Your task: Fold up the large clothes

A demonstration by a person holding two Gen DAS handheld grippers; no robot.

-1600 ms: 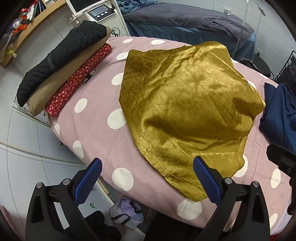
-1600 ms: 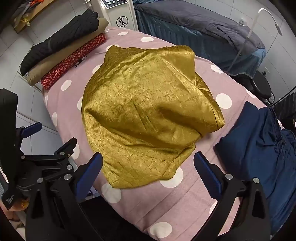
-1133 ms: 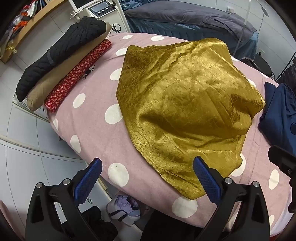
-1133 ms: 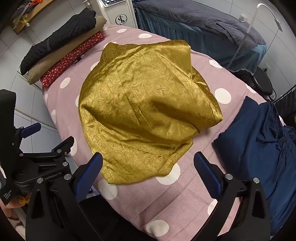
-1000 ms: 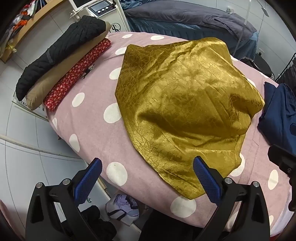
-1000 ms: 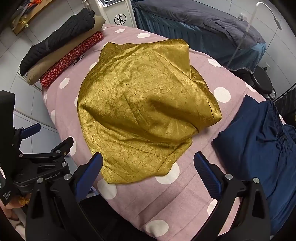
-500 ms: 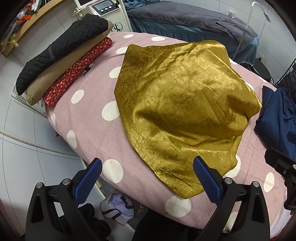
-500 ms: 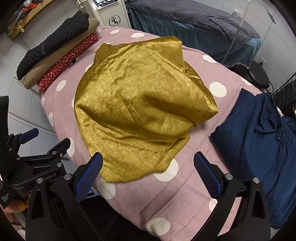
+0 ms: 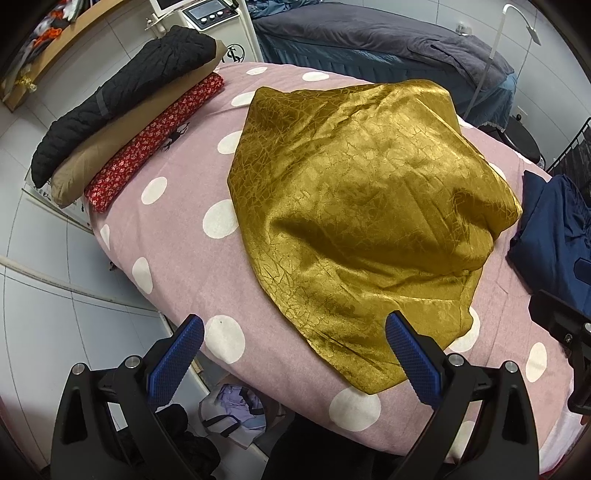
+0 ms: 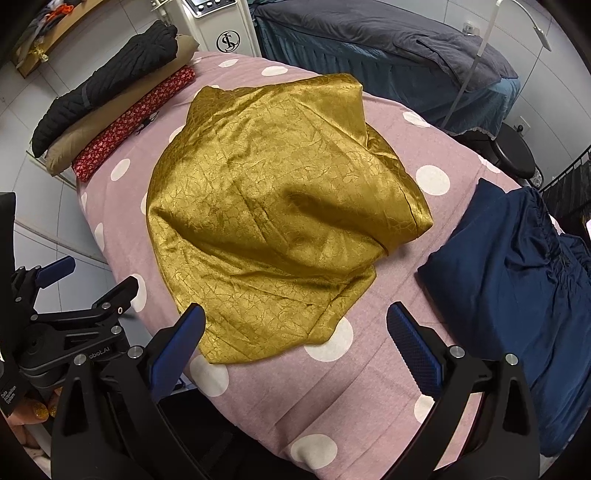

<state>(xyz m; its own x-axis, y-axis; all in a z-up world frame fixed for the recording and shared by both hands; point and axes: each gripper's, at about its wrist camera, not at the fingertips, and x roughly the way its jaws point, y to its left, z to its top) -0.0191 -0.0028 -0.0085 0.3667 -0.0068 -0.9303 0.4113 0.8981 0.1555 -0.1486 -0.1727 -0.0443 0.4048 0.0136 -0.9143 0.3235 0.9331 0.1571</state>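
A shiny gold garment (image 9: pixel 362 206) lies loosely bunched in the middle of a pink, white-dotted bed cover (image 9: pixel 177 236); it also shows in the right wrist view (image 10: pixel 273 221). My left gripper (image 9: pixel 293 347) is open and empty, above the garment's near corner by the bed's front edge. My right gripper (image 10: pixel 295 339) is open and empty, above the garment's near hem. The left gripper also shows at the lower left of the right wrist view (image 10: pixel 74 295).
A dark blue garment (image 10: pixel 517 280) lies at the right of the bed. Folded black, tan and red clothes (image 9: pixel 122 122) are stacked at the left edge. A white machine (image 10: pixel 221 29) and a grey-covered bed (image 9: pixel 388 40) stand behind. Bags (image 9: pixel 232 410) lie on the floor below.
Both grippers have shifted slightly, so the gold garment sits a little differently in each view. The garment itself lies as before. Both grippers stay open.
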